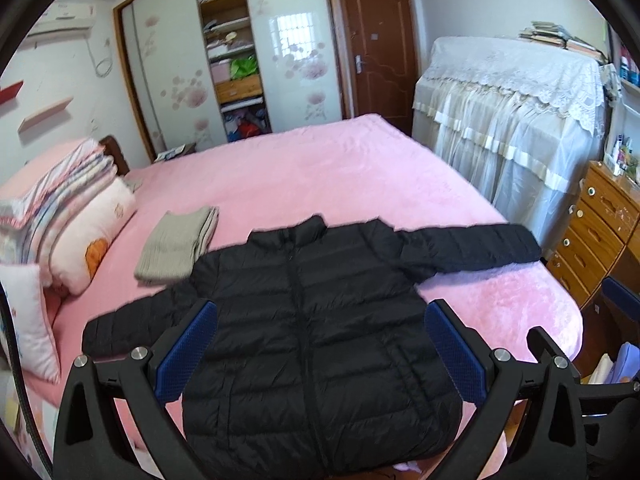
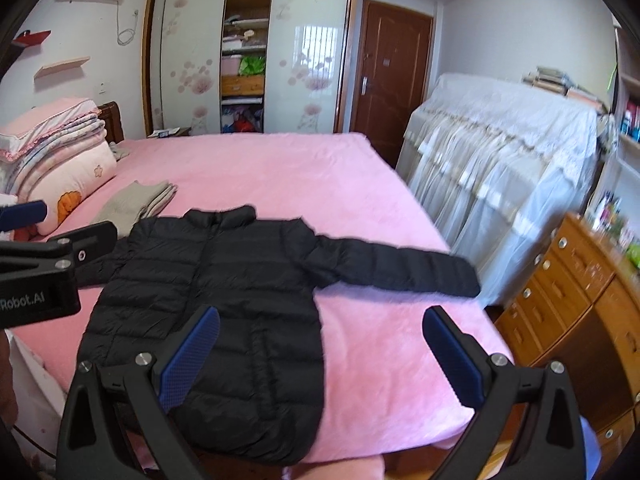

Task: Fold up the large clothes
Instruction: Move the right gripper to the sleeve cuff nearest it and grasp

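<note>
Hovering wide open, empty: left gripper (image 1: 320, 344) above black jacket (image 1: 312, 320) spread flat; right gripper (image 2: 322, 350) beside it, sleeve ahead; folded beige garment (image 1: 176, 246) front-left.

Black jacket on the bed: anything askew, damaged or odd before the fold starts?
Nothing stands out. The black jacket lies flat, front up, sleeves spread, on the pink bed. Its hem hangs slightly over the near edge. Both grippers, left gripper and right gripper, are open and empty.
</note>
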The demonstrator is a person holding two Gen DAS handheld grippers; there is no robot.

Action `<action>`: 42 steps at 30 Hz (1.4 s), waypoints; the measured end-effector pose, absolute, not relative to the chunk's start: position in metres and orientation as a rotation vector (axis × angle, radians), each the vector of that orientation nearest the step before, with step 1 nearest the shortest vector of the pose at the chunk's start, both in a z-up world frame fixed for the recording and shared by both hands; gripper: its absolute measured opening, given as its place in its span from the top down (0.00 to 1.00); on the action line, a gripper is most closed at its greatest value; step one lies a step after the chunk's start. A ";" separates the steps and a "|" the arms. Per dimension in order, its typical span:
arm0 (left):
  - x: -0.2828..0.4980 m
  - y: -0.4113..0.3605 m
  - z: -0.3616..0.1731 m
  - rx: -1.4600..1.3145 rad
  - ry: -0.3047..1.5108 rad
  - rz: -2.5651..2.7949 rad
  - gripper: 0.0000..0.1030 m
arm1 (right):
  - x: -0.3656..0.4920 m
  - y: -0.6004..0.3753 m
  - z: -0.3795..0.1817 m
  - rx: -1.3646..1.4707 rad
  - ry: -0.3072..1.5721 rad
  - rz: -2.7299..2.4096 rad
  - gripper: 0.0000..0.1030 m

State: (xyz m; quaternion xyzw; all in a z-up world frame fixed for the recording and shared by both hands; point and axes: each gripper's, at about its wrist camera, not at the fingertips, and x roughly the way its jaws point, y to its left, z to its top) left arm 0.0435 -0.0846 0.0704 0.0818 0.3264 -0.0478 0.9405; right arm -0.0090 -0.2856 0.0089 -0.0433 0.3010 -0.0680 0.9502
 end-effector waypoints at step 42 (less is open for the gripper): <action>0.333 -0.402 -0.168 0.387 0.837 -0.271 0.00 | 0.181 -0.687 -0.174 0.563 0.849 -0.430 0.07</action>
